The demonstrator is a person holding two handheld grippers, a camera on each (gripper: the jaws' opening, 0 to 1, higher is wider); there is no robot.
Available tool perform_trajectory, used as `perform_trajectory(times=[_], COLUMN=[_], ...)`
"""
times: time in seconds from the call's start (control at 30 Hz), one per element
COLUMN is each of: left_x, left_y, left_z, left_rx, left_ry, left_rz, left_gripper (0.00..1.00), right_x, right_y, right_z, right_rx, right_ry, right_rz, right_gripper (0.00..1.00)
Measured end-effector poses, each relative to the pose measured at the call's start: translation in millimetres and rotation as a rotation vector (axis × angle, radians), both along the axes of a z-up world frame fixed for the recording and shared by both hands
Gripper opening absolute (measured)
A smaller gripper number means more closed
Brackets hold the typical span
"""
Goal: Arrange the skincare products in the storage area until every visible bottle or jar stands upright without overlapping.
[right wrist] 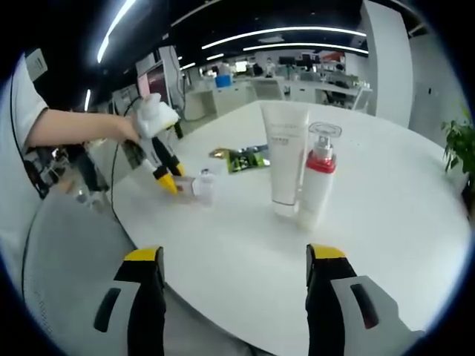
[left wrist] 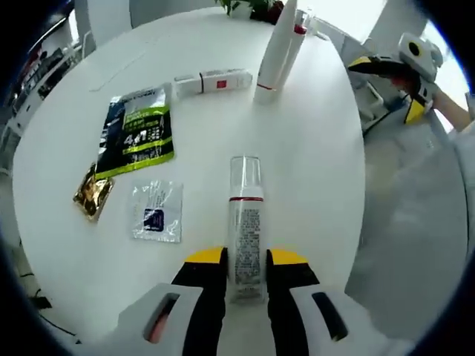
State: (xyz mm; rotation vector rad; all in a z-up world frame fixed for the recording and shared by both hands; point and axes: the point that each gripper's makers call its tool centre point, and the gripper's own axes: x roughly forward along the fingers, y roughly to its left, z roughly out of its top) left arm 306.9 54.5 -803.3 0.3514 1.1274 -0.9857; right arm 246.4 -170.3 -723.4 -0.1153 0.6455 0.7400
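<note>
the left gripper (left wrist: 245,259) has its jaws closed on the lower body of a pump bottle (left wrist: 246,222) that lies flat on the round white table (left wrist: 312,170), clear cap pointing away from the gripper, red band just below the cap. in the right gripper view the same grip shows from the side: the left gripper (right wrist: 172,180) sits low at the table's near edge with the pump bottle (right wrist: 200,185) between its tips

the right gripper (right wrist: 234,259) hangs released, jaws spread wide and holding nothing, off the table edge and well apart from the products

two products already stand upright at the far part of the table, touching or very nearly: a tall white tube (left wrist: 276,55) on its cap and a red-collared spray bottle (left wrist: 297,33) beside it, clearer in the right gripper view as the tube (right wrist: 284,156) and the spray bottle (right wrist: 318,178). a small white box (left wrist: 214,80) lies on its side between them and the sachets. a green and black sachet (left wrist: 136,130), a gold sachet (left wrist: 93,194) and a clear sachet (left wrist: 156,211) lie flat, apart from one another

the step in hand looks like standing up the lying bottle. the next move calls for lifting it clear, rotating the wrist until the cap points up, and setting its base on open table well away from the standing pair, then letting go only when it rests steady. the narrow base may tip
</note>
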Motion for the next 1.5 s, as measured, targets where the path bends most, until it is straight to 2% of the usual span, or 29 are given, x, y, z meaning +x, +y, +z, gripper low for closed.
perform_trajectory(times=[0.07, 0.1, 0.2, 0.23, 0.33, 0.43, 0.57, 0.67, 0.77, 0.93, 1.07, 1.17, 1.3, 1.5], left_x=[-4.5, -5.0, -6.9, -9.0, -16.2, -24.3, -35.9, -50.1, -63.1, -80.9, -88.0, -90.9, -94.5, -101.7], left_y=[-12, -15, -26, -29, -44, -58, -76, -93, -103, -116, -122, -124, -126, -126], left_z=[12.9, 15.5, 33.7, 38.4, 57.7, 76.6, 103.4, 129.3, 142.6, 160.2, 169.0, 173.5, 185.3, 196.1], left_rx=[-0.092, -0.113, -0.277, -0.31, -0.427, -0.522, -0.632, -0.728, -0.77, -0.841, -0.875, -0.896, -0.956, -0.999], left_ry=[0.036, 0.042, 0.07, 0.078, 0.073, 0.083, 0.077, 0.076, 0.068, 0.068, 0.054, 0.049, 0.048, 0.042], left_rz=[0.085, 0.103, 0.189, 0.202, 0.207, 0.216, 0.211, 0.187, 0.151, 0.133, 0.132, 0.142, 0.163, 0.173], left_gripper=[0.2, 0.2, 0.2, 0.2, 0.2, 0.2, 0.2, 0.2, 0.2, 0.2, 0.2, 0.2, 0.2, 0.2], right_x=[0, 0, -1, -2, -4, -4, -6, -6, -8, -13, -19, -22, -21, -26], right_y=[1, 2, 7, 10, 21, 33, 48, 54, 61, 74, 86, 93, 98, 105], right_z=[3.3, 4.1, 12.5, 14.6, 31.0, 49.7, 76.2, 89.3, 100.8, 115.2, 120.3, 128.4, 136.4, 143.7], right_rx=[0.014, 0.02, 0.097, 0.12, 0.217, 0.355, 0.518, 0.589, 0.664, 0.786, 0.808, 0.855, 0.91, 0.962], right_ry=[-0.005, -0.005, 0.0, 0.001, -0.001, 0.009, 0.021, 0.021, 0.037, 0.094, 0.11, 0.131, 0.149, 0.184], right_rz=[0.0, 0.001, 0.003, 0.019, 0.035, 0.034, 0.043, 0.051, 0.067, 0.093, 0.13, 0.154, 0.162, 0.188], right_gripper=[0.76, 0.76, 0.74, 0.74, 0.74, 0.73, 0.65, 0.59, 0.57, 0.55, 0.5, 0.47, 0.45, 0.4])
